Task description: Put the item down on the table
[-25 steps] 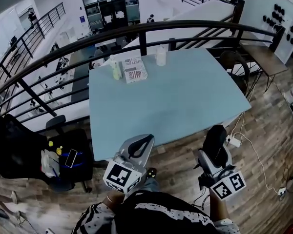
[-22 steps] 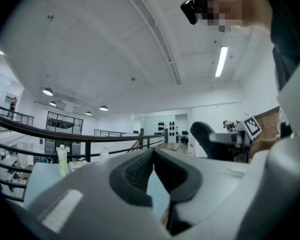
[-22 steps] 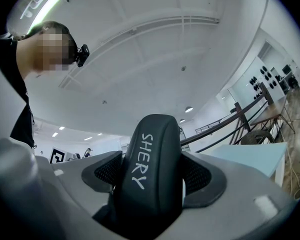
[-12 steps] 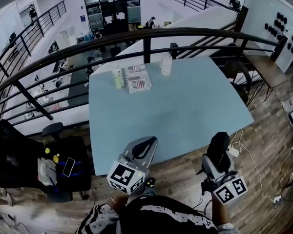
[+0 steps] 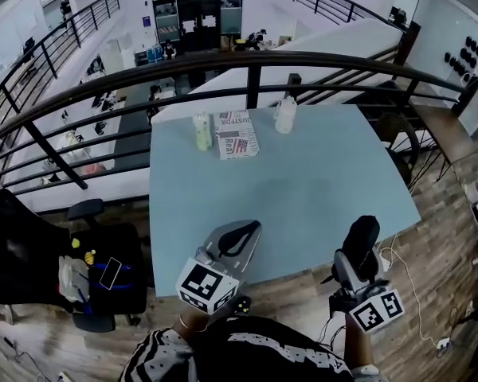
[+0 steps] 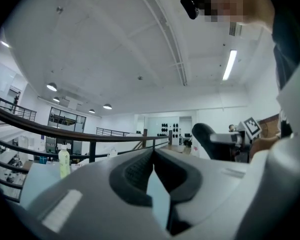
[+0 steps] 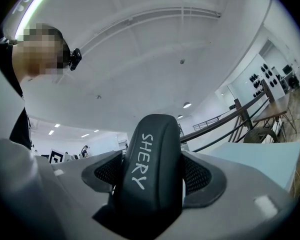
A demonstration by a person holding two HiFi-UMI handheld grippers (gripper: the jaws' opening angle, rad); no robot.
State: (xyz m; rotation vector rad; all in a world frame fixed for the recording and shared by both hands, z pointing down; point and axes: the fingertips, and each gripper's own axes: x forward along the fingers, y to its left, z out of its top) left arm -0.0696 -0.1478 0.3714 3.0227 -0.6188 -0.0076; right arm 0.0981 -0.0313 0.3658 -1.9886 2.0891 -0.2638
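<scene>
The item is a black rounded case [image 7: 151, 164] with white lettering "SHERY". My right gripper [image 7: 152, 176] is shut on it, a jaw on each side. In the head view the case [image 5: 360, 237] stands upright in the right gripper [image 5: 358, 255], just off the near right edge of the light blue table [image 5: 303, 189], over the wooden floor. My left gripper [image 5: 236, 235] hovers at the table's near edge. Its jaws meet with nothing between them, as the left gripper view [image 6: 154, 159] shows. The held case [image 6: 204, 135] also appears there at the right.
At the table's far side stand a yellow-green bottle [image 5: 201, 131], a folded printed paper [image 5: 237, 134] and a white bottle [image 5: 285, 114]. A dark railing [image 5: 247, 62] runs behind the table. A black chair with a bag and a phone [image 5: 110, 272] stands at the left.
The head view has shifted, so the table and bottles sit lower and further right in the frame. Both grippers keep nearly the same pose; the right stays shut on the case.
</scene>
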